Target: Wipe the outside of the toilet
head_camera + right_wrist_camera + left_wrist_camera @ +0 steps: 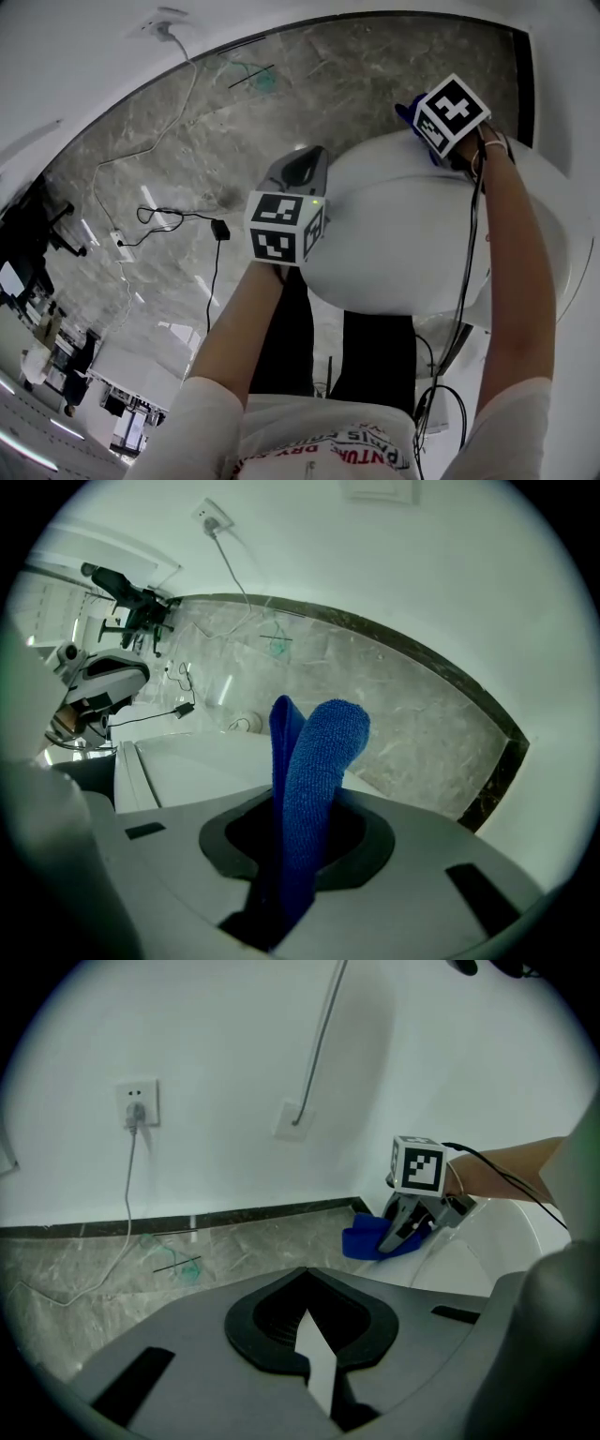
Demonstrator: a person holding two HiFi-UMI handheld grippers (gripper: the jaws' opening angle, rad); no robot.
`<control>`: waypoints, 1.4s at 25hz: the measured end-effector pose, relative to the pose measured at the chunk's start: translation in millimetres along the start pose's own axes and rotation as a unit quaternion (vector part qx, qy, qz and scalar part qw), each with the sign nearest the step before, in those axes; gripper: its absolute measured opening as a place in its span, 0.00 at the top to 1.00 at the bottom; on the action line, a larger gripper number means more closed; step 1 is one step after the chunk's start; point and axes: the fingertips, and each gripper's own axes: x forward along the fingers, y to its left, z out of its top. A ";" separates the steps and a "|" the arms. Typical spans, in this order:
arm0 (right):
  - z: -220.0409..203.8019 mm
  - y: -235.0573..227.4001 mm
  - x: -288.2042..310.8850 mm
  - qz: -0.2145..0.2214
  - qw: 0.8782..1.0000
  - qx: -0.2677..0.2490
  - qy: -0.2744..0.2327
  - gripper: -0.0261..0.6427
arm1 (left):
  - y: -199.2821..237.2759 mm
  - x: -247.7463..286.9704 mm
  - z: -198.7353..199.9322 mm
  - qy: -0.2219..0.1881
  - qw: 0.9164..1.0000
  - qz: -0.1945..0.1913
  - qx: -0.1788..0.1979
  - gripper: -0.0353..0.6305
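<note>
Cloth (315,778) in right gripper (399,1234)

Deep blue, finely looped cloth (314,789) against the matt grey right gripper (291,864), black round its mouth. Same grey and black on the left gripper (314,1354). White cubes (284,227) with black square markers on both. Plain glossy white toilet (394,234). Grey floor (281,103), marbled with pale veins. White wall (234,1054) above a black skirting strip (234,1215). White socket (138,1102) and white cord (130,1185); black cable (214,272) across the floor. White shirt (281,422) with red lettering.
</note>
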 end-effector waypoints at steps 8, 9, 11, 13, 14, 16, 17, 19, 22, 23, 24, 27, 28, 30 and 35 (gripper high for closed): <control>29.3 43.5 20.9 0.006 0.999 -0.039 0.012 0.85 | 36.8 -20.8 -31.8 -0.010 0.999 0.013 -0.035 0.94; 32.4 49.7 23.7 0.009 0.999 -0.046 0.014 0.85 | 41.0 -22.8 -36.2 -0.011 0.999 0.016 -0.039 0.94; 39.6 61.3 30.0 0.015 0.998 -0.062 0.019 0.85 | 50.6 -26.0 -44.5 -0.014 0.998 0.022 -0.048 0.94; 47.2 73.3 36.2 0.020 0.997 -0.076 0.020 0.85 | 60.7 -29.8 -52.6 -0.017 0.998 0.029 -0.057 0.94; 50.5 79.9 38.5 0.023 0.996 -0.082 0.021 0.85 | 64.8 -32.5 -56.4 -0.018 0.997 0.031 -0.062 0.94; 56.3 93.5 40.8 0.031 0.995 -0.091 0.023 0.85 | 70.4 -38.6 -63.0 -0.020 0.997 0.033 -0.071 0.94; 59.1 100.1 41.6 0.036 0.995 -0.095 0.024 0.85 | 72.4 -41.3 -66.0 -0.021 0.996 0.034 -0.076 0.94; 64.8 113.1 43.8 0.041 0.993 -0.106 0.027 0.85 | 76.2 -46.0 -72.4 -0.023 0.996 0.034 -0.085 0.94; 72.8 131.3 50.0 0.043 0.990 -0.130 0.034 0.85 | 82.2 -51.5 -83.9 -0.026 0.994 0.038 -0.097 0.94; 75.2 137.2 51.9 0.043 0.989 -0.140 0.036 0.85 | 83.8 -53.5 -87.9 -0.027 0.994 0.039 -0.102 0.94; 77.1 143.2 53.7 0.045 0.987 -0.148 0.038 0.85 | 85.3 -55.7 -92.0 -0.028 0.993 0.041 -0.106 0.94; 80.6 162.2 58.3 0.053 0.982 -0.174 0.042 0.85 | 90.1 -62.8 -105.4 -0.028 0.992 0.049 -0.115 0.94; 81.8 168.4 59.5 0.057 0.981 -0.181 0.042 0.85 | 92.1 -65.1 -109.5 -0.029 0.991 0.052 -0.119 0.94; 84.5 179.9 61.4 0.065 0.978 -0.194 0.043 0.85 | 96.6 -69.7 -116.5 -0.034 0.990 0.058 -0.126 0.94; 88.6 209.8 67.2 0.073 0.966 -0.242 0.061 0.85 | 107.8 -82.4 -134.5 -0.045 0.985 0.076 -0.150 0.94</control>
